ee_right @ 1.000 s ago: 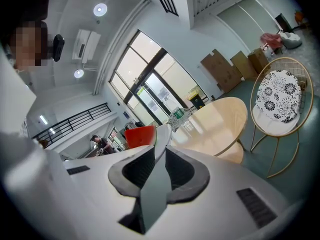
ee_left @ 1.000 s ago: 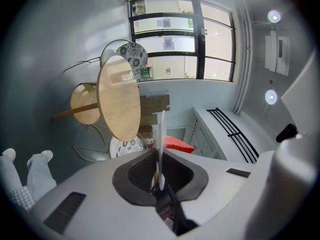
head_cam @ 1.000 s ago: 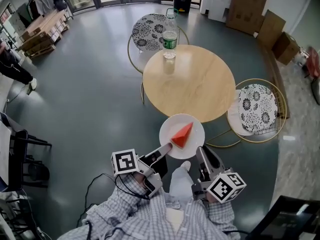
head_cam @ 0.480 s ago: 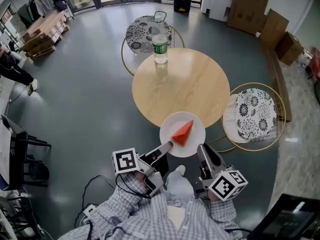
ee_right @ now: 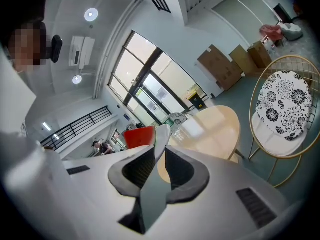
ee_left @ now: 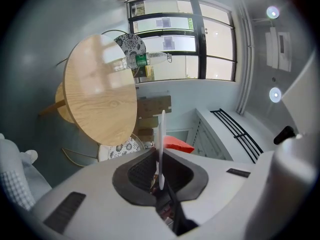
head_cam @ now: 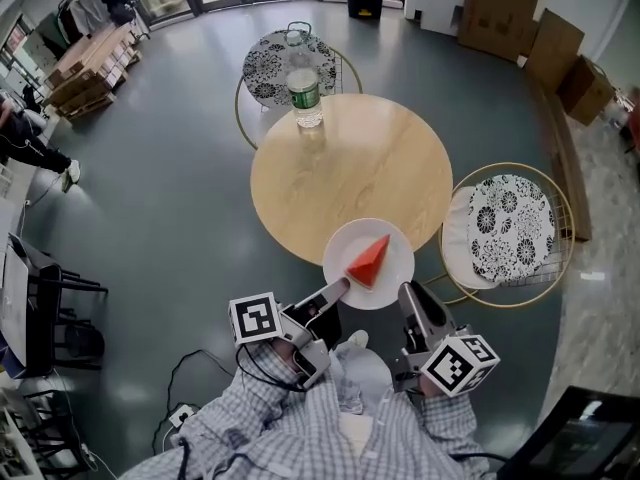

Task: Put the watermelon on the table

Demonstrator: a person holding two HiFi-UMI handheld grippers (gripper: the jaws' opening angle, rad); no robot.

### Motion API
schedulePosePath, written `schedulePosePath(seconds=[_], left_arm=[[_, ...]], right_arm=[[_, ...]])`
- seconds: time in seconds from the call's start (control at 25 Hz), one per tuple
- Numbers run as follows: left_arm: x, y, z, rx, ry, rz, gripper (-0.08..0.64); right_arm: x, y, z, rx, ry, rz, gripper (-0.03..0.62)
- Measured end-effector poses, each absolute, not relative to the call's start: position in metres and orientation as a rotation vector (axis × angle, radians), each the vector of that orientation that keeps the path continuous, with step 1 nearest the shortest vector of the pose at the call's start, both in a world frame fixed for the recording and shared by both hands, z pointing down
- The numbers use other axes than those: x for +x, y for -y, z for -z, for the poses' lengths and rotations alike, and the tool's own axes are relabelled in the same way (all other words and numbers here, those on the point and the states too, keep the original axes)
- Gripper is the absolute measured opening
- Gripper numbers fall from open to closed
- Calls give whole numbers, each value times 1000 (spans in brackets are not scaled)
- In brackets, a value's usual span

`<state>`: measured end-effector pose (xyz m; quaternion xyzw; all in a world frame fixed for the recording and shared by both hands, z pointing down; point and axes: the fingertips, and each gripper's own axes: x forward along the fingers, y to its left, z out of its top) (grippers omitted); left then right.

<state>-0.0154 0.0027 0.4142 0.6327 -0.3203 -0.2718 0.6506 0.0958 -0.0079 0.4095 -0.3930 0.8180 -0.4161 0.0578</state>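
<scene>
A red watermelon wedge [head_cam: 368,260] lies on a white plate [head_cam: 345,243]. The plate hangs over the near edge of the round wooden table [head_cam: 345,168]. My left gripper [head_cam: 336,289] is shut on the plate's near-left rim, and my right gripper [head_cam: 408,294] is shut on its near-right rim. In the left gripper view the plate [ee_left: 162,129] stands edge-on between the jaws of the left gripper [ee_left: 160,160], the watermelon [ee_left: 177,144] just behind it. In the right gripper view the plate rim [ee_right: 161,134] runs through the right gripper [ee_right: 159,160], with the wedge [ee_right: 139,136] to its left.
A water bottle [head_cam: 305,96] stands at the table's far edge. Wire chairs with patterned cushions stand to the right [head_cam: 510,230] and behind [head_cam: 285,60]. Cardboard boxes [head_cam: 505,8] lean at the back right. A person [head_cam: 28,140] stands far left.
Both grippers have carried the plate forward. The table has come nearer, and the plate now overlaps its near edge instead of hanging short of it.
</scene>
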Motion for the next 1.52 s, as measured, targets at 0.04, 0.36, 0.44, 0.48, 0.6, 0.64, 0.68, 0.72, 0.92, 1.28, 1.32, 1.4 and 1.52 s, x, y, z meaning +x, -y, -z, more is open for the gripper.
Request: schedulePosePath(seconds=[0.04,0.36,0.44,0.48,0.6,0.64,0.68,0.72,0.92,1.28,1.32,1.4,1.52], left_arm=[[-13,-1,-415,1433,727,616,23],[10,18,-427,1446,694,559,23],[16,24,-432,1448,682,544,23],[19,29,-434,1450,674,538,23],[26,39,-440,1442,652,523,23],[28,42,-443,1438,644,518,23],[30,45,-446,1433,638,512,23],[32,49,-448,1429,634,505,23],[42,68,-459,1449,609,448,23],[56,94,-495,1422,604,399,23],[56,96,-500,1421,607,391,23],[55,101,-511,1423,621,358,23],[51,107,-528,1415,644,307,22]], right_arm=[[98,10,-410,-1195,-2476,1263,69],[122,22,-423,-1269,-2401,1273,69],[129,27,-426,-1288,-2376,1272,69],[132,30,-428,-1299,-2362,1271,69],[138,38,-435,-1339,-2344,1276,69],[140,40,-437,-1353,-2341,1278,69],[142,43,-439,-1363,-2335,1277,69],[144,46,-441,-1367,-2326,1274,69],[154,59,-453,-1403,-2268,1293,69],[167,82,-488,-1471,-2253,1354,69],[167,85,-493,-1475,-2253,1361,69],[168,90,-502,-1484,-2257,1375,69],[166,98,-514,-1490,-2259,1396,69]])
